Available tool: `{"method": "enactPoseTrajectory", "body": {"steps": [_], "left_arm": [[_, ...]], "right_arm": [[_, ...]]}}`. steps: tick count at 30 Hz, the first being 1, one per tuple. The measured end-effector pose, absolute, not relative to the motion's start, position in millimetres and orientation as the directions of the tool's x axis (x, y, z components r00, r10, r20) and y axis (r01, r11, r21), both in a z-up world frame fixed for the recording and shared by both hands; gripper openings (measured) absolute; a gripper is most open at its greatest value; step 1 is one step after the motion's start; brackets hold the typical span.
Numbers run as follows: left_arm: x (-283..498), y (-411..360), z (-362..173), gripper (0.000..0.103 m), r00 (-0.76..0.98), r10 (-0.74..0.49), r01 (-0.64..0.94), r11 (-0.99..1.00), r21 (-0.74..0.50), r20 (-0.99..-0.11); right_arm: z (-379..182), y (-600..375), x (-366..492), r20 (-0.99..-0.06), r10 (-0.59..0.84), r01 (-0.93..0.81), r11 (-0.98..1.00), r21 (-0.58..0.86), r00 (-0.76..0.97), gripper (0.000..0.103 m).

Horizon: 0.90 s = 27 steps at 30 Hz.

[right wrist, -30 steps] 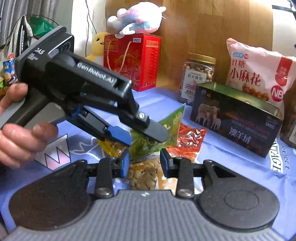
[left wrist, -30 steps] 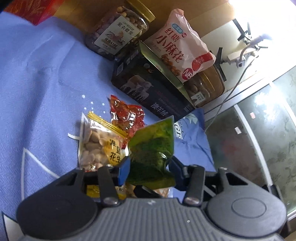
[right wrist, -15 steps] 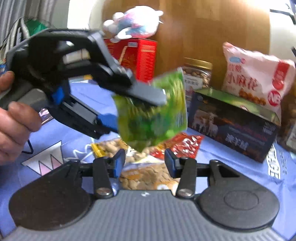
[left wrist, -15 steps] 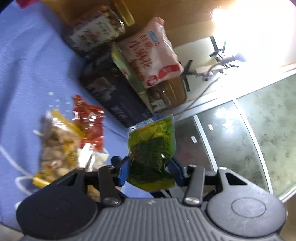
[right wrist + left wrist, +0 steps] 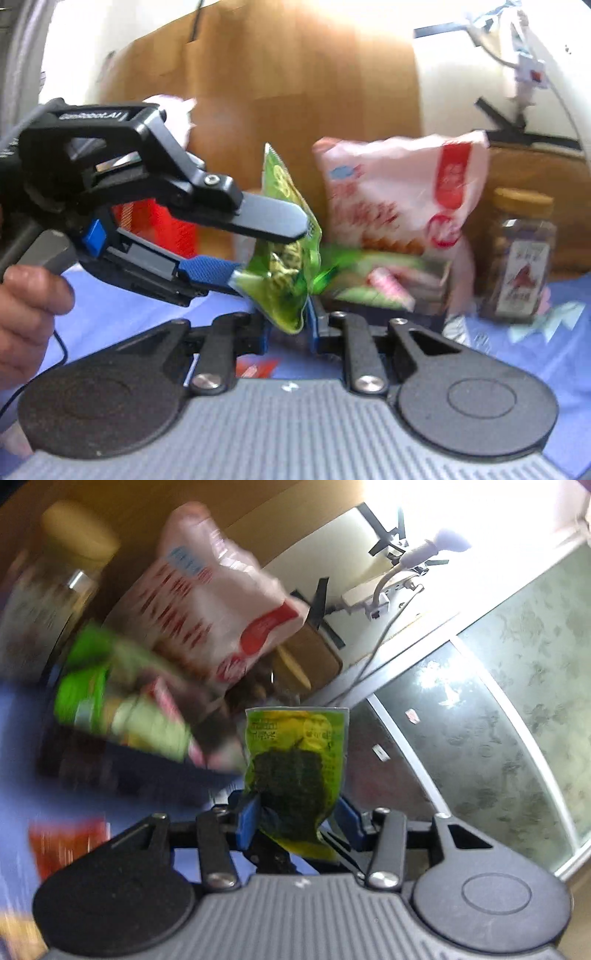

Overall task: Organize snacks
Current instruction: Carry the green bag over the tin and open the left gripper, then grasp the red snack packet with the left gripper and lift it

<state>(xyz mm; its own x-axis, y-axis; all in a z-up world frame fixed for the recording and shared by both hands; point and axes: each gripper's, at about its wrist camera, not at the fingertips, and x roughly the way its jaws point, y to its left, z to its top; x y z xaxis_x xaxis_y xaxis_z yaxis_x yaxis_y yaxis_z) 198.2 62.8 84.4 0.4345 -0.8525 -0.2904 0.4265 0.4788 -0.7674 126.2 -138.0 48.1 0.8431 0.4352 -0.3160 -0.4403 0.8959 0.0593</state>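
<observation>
My left gripper (image 5: pixel 297 818) is shut on a green pickle packet (image 5: pixel 295 768) and holds it in the air near the open dark box (image 5: pixel 122 716), which holds green packets. In the right wrist view the left gripper (image 5: pixel 266 254) grips the same packet (image 5: pixel 286 280) just in front of the box (image 5: pixel 373 284). My right gripper (image 5: pixel 288 328) is open and empty, low, right below the packet. A pink snack bag (image 5: pixel 402 195) leans behind the box.
A nut jar (image 5: pixel 522 254) stands right of the box, another jar (image 5: pixel 48 602) left in the left wrist view. A red gift box (image 5: pixel 159 225) sits behind the left gripper. A red packet (image 5: pixel 70 845) lies on the blue cloth (image 5: pixel 122 317). Wooden wall behind.
My left gripper has lifted the green packet off the cloth and carried it up and right toward the dark box. The right gripper has followed to the right, still open.
</observation>
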Motion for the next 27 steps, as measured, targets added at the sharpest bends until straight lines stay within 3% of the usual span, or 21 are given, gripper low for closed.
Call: {"method": "enactPoseTrajectory", "body": {"steps": [2,4,7,15,21,27], "left_arm": [[221,56,87,0.049,0.461,-0.826,0.413,0.523,-0.745,-0.325],[243,53,82,0.062,0.504,-0.768,0.340,0.598,-0.726,-0.396],[256,53,65,0.065,0.542,-0.671,0.246,0.702,-0.668,-0.505],[208,93,68,0.067,0.610,-0.664,0.291,0.695,-0.658,-0.432],[172,124,45,0.067,0.615,-0.599,0.206,0.749,-0.629,-0.512],[154,132,-3,0.066,0.563,-0.606,0.110,0.729,-0.676,-0.562]], "right_arm": [[49,-137,152,-0.341,0.395,-0.411,0.911,0.027,0.853,0.024],[42,-140,170,-0.372,0.311,-0.339,0.941,-0.012,0.874,0.027],[31,-156,171,-0.383,0.289,-0.299,0.954,0.035,0.877,0.032],[21,-176,128,-0.341,0.362,-0.336,0.932,0.135,0.868,0.034],[4,-150,134,-0.486,0.555,-0.488,0.830,0.269,0.675,0.034],[-19,-128,163,-0.582,0.608,-0.468,0.792,0.392,0.540,0.036]]}}
